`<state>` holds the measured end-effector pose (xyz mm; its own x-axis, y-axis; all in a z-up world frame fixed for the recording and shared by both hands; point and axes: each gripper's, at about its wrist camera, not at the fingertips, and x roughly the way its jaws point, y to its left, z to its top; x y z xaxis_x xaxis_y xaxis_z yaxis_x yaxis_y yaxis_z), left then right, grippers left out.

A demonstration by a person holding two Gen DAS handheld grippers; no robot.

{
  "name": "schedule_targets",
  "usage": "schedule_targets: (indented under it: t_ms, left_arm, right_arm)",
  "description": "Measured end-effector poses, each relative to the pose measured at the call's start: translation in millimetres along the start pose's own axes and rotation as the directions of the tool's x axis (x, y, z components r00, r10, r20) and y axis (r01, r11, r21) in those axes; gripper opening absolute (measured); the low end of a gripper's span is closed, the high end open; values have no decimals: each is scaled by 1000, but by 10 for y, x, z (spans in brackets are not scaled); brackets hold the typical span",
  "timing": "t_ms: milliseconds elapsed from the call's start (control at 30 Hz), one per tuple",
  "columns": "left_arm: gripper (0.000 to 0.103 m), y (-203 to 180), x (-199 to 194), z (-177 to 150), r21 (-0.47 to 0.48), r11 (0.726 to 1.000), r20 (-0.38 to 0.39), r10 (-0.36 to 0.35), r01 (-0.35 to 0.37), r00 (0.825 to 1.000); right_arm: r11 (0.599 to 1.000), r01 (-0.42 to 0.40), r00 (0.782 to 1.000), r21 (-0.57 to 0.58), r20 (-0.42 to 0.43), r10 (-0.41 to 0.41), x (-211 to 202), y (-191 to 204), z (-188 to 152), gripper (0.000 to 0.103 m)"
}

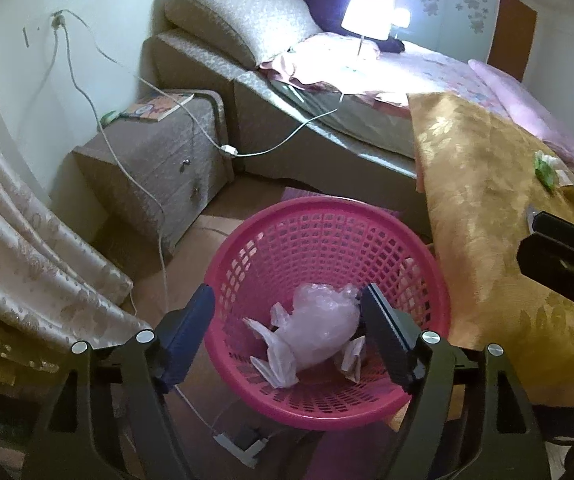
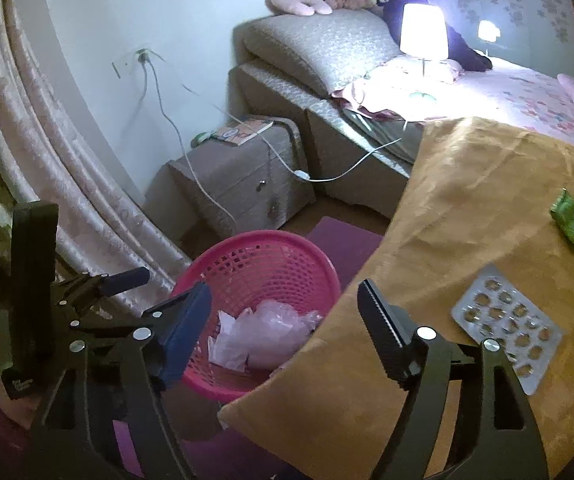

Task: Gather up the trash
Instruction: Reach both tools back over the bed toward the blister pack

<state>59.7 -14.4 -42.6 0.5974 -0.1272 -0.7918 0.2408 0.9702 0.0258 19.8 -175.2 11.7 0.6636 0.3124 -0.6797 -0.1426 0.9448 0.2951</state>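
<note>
A pink mesh waste basket (image 1: 327,220) stands on the floor beside a table with a gold cloth (image 1: 487,208). Crumpled clear plastic and paper scraps (image 1: 319,324) lie in its bottom. My left gripper (image 1: 287,308) hovers open and empty over the basket. My right gripper (image 2: 285,300) is open and empty above the table's corner, next to the basket (image 2: 263,248). On the table lie an empty silver blister pack (image 2: 507,324) and a green wrapper (image 2: 569,218); the wrapper also shows in the left wrist view (image 1: 545,170).
A bed (image 1: 327,92) with a lit lamp (image 1: 367,12) stands behind the table. A nightstand (image 1: 159,152) with a book sits by the wall, with cables trailing to the floor. Curtains (image 1: 27,240) hang at left. A power strip (image 1: 243,440) lies under the basket's front.
</note>
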Motion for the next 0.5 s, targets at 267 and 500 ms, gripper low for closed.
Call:
schedule_targets:
  t_ms: [267, 500]
  left_arm:
    - [77, -167, -60, -20, 44, 998, 32, -35, 34, 999]
    - [77, -310, -95, -67, 89, 995, 45, -55, 51, 997]
  right_arm:
    - [997, 47, 998, 59, 32, -49, -259, -247, -147, 79]
    - [988, 120, 989, 98, 75, -128, -559, -483, -308, 81]
